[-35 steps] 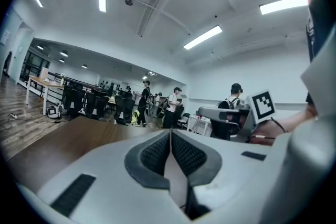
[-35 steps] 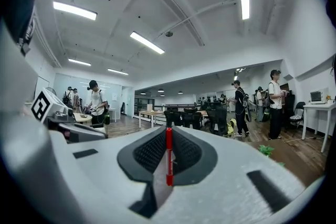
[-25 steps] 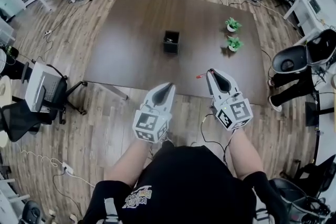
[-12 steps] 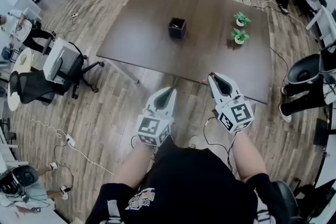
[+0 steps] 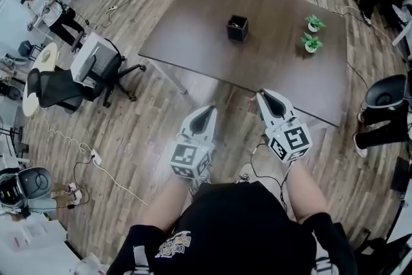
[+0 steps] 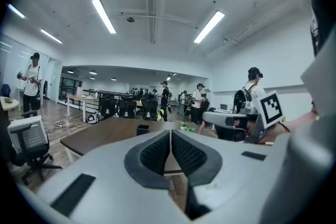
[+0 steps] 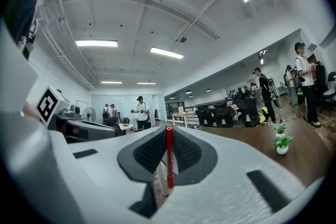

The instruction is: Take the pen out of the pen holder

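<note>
My right gripper point(image 5: 262, 94) pinches a thin red pen point(image 7: 169, 160) between its two dark pads. In the right gripper view the pen stands upright across the pads, and the jaws are only as far apart as the pen is thick. My left gripper point(image 5: 209, 109) has its pads pressed together with nothing between them.

The table point(image 5: 193, 29) is in front of me, and I stand off its near edge. Both grippers hang over the wooden floor, just outside that edge. The black pen holder point(image 5: 237, 29) stands near the middle of the table, well apart from both grippers. The pen is out of it, so I judge the main step is done. I cannot tell if something else is inside the holder; it is too small in the picture.

I judge the pen to be light and stiff, with a smooth round body. Such a thing needs little force, but it can roll or swing between flat pads if I hold it near one end. The middle of the body is the better place to hold it, with the pads square to it. The grip now looks steady and not tilted.
</note>
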`<state>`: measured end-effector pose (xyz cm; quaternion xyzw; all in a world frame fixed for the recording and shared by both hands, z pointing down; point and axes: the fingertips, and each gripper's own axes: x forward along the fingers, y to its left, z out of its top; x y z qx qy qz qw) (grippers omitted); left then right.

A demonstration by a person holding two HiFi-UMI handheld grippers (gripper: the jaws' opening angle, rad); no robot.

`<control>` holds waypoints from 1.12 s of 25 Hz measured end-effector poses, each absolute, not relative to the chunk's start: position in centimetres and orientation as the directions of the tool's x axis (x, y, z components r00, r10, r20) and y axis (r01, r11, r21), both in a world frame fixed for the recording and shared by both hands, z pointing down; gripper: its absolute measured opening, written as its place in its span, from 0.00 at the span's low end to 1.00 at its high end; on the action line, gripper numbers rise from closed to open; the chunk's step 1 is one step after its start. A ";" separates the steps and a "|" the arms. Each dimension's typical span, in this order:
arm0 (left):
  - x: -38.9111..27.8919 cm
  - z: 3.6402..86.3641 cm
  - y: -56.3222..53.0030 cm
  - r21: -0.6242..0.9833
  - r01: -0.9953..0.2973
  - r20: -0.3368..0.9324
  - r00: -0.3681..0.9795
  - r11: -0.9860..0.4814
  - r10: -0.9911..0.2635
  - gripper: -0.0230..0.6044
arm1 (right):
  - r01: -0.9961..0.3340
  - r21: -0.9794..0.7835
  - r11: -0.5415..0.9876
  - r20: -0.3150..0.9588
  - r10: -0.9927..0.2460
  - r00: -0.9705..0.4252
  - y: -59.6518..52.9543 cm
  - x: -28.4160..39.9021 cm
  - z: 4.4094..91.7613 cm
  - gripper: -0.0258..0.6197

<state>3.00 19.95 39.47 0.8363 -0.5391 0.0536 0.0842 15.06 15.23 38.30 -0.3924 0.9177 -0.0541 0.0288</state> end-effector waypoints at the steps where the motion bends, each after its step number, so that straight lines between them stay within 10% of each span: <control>1: 2.4 39.4 20.2 0.084 -0.912 0.179 0.410 -0.402 -0.894 0.06 | -0.715 -0.121 0.688 -0.010 -0.722 -0.692 15.5 14.5 38.3 0.09; 28: -3.2 38.3 22.9 0.158 -0.802 0.106 0.593 -0.575 -0.798 0.06 | -0.850 -0.089 0.519 0.031 -0.851 -0.524 21.8 9.8 36.7 0.09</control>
